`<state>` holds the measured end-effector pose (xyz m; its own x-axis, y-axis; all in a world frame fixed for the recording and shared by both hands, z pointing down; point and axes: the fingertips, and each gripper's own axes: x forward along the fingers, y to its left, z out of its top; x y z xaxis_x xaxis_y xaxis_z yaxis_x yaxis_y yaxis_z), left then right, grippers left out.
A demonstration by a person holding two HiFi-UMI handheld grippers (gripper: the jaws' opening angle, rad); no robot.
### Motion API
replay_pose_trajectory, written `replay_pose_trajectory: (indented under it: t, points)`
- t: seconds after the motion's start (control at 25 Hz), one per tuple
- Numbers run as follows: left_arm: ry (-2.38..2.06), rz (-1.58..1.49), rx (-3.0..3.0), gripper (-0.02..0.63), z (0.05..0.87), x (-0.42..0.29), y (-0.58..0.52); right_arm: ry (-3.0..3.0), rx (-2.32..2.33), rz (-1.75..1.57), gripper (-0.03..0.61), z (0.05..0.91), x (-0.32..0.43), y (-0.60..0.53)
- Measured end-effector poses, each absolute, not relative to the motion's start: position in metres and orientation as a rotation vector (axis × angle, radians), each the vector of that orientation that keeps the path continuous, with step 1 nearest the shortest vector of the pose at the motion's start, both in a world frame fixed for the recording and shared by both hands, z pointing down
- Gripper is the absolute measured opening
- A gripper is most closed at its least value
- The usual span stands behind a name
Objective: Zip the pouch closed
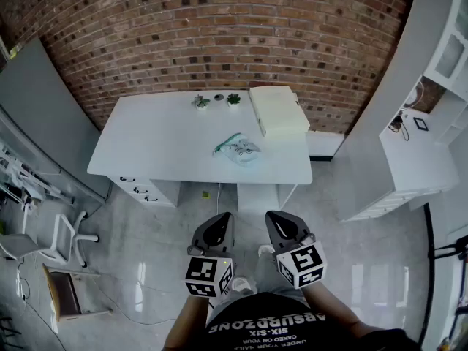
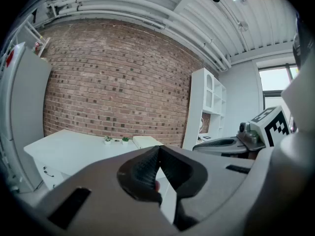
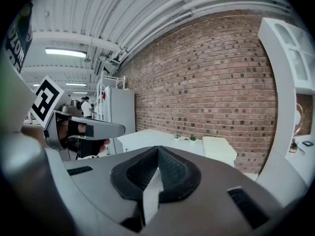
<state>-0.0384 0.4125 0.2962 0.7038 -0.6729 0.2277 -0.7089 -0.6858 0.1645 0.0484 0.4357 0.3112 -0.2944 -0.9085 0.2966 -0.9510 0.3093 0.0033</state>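
White table (image 1: 161, 148); red-brown brick wall (image 1: 219, 35); clear pouch (image 1: 239, 151), green edge.

You hold left gripper (image 1: 216, 230) and right gripper (image 1: 281, 227) side by side, low at your waist, fingers closed, empty.

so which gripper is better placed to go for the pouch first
Left, barely: the pouch lies more nearly ahead of the left gripper than of the right gripper. Both are shut, empty, well short of the table.

You face the white surface (image 1: 146, 152): clear plastic pouch (image 1: 238, 150) near its middle, cream rectangular box (image 1: 278, 110) at its back right corner.
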Motion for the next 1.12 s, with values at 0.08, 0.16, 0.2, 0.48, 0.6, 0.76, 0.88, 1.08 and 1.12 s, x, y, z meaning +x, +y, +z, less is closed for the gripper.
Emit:
replay_pose_trajectory:
  t: [0.08,0.16,0.2,0.48,0.6,0.76,0.88,1.08,1.12]
  points:
    - [-1.105,0.231,2.665,0.006,0.300,-0.039,0.406,-2.333,1.689,0.252,-0.002,0.313,0.049,0.430]
    - [-1.115,0.235,2.659,0.006,0.300,-0.037,0.397,-2.345,1.686,0.252,-0.002,0.312,0.050,0.422]
    - [-1.121,0.234,2.658,0.006,0.298,-0.035,0.391,-2.356,1.687,0.250,-0.002,0.311,0.052,0.417]
    - [-1.144,0.229,2.659,0.008,0.296,-0.011,0.355,-2.401,1.673,0.243,0.000,0.309,0.076,0.378]
    - [-1.137,0.220,2.656,0.024,0.296,0.001,0.338,-2.419,1.640,0.251,0.001,0.309,0.089,0.359]
    - [-1.155,0.251,2.636,0.109,0.303,0.012,0.313,-2.431,1.611,0.260,0.057,0.310,0.106,0.328]
    - [-1.190,0.290,2.614,0.143,0.309,0.018,0.295,-2.443,1.575,0.274,0.090,0.313,0.116,0.308]
    - [-1.282,0.326,2.549,0.146,0.319,0.028,0.264,-2.457,1.521,0.292,0.100,0.322,0.136,0.278]
    - [-1.301,0.332,2.534,0.146,0.321,0.030,0.258,-2.456,1.505,0.302,0.104,0.325,0.139,0.273]
